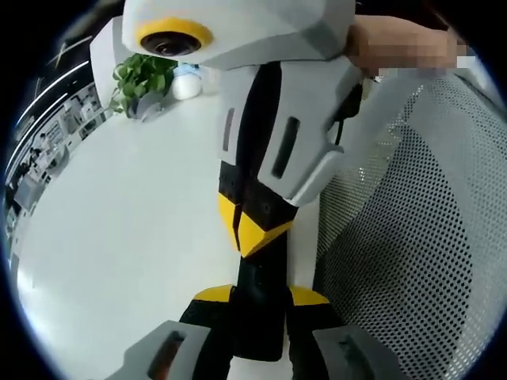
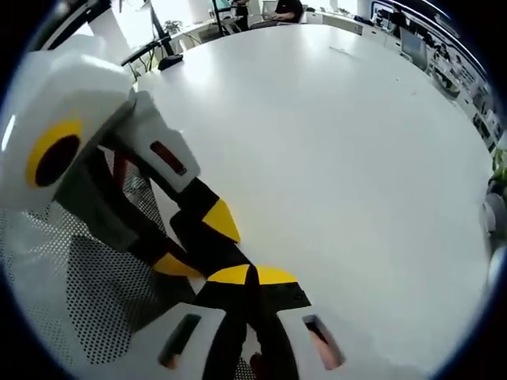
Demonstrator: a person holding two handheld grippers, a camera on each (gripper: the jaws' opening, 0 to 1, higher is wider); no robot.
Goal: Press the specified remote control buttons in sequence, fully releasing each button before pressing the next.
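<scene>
A slim black remote (image 1: 257, 317) stands edge-on between the yellow-tipped jaws of my left gripper (image 1: 261, 294), which is shut on it; its buttons are hidden. My right gripper (image 1: 247, 233) comes down from above, jaws shut, with its yellow tips touching the remote's upper end. In the right gripper view, my right gripper (image 2: 253, 273) is shut, its tips against the dark remote (image 2: 226, 255). The left gripper (image 2: 194, 244) reaches in from the left and clamps the remote.
Both grippers hover over a large white round table (image 1: 119, 222). A white mesh chair back (image 1: 412, 237) stands close by. A potted plant (image 1: 142, 79) and a small white object (image 1: 186, 85) sit at the table's far edge. A hand (image 1: 396, 43) holds the right gripper.
</scene>
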